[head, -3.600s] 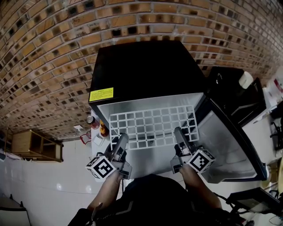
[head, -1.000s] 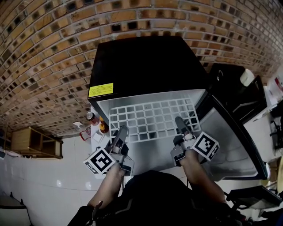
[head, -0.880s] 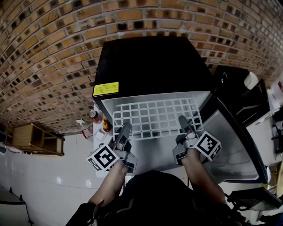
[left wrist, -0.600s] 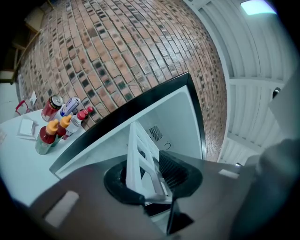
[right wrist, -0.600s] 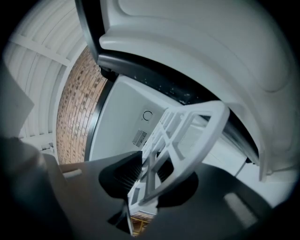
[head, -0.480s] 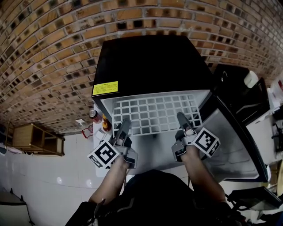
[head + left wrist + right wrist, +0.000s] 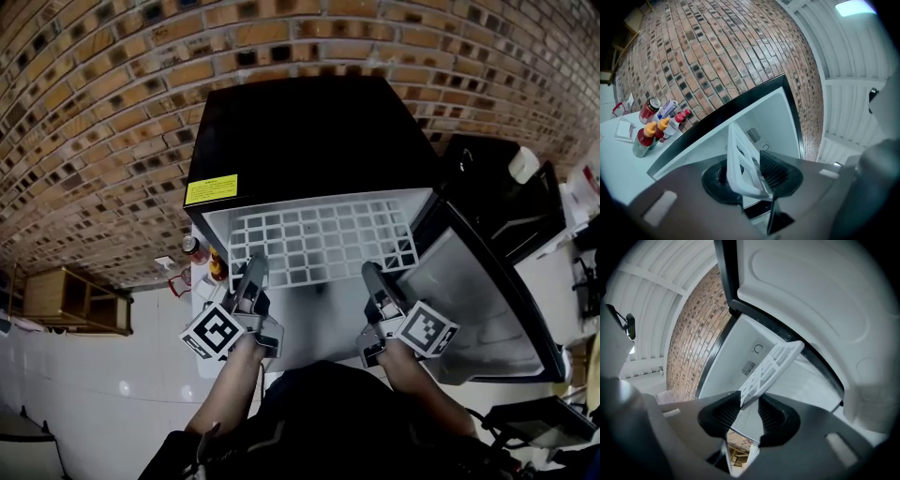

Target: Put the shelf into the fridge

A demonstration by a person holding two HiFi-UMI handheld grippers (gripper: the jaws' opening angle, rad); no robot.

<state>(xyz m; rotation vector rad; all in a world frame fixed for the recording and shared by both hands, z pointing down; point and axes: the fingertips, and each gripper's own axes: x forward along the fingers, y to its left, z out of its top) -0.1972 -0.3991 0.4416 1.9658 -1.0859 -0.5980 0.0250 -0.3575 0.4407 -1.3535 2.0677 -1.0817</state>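
Observation:
The black fridge [image 7: 309, 131] stands open, its door [image 7: 487, 309] swung out to the right. The white grid shelf [image 7: 319, 239] lies flat inside the cavity. My left gripper [image 7: 251, 274] is at the shelf's front left edge. In the left gripper view the shelf [image 7: 740, 157] sits between the pads of the left gripper [image 7: 751, 177], which still touch it as the jaws ease open. My right gripper [image 7: 372, 277] is at the front right edge. In the right gripper view its jaws are opening, and the shelf's corner [image 7: 771, 363] lies loosely between the pads of the right gripper [image 7: 749, 411].
Sauce bottles and a can [image 7: 649, 133] stand on the white counter [image 7: 202, 291] left of the fridge. A black appliance with a white cup [image 7: 521, 167] on it sits at the right. A wooden rack [image 7: 66, 305] is on the floor at left. A brick wall stands behind.
The shelf sits a little deeper in the fridge than before. My right gripper has slid back toward me off the shelf's front edge. The left gripper has barely moved.

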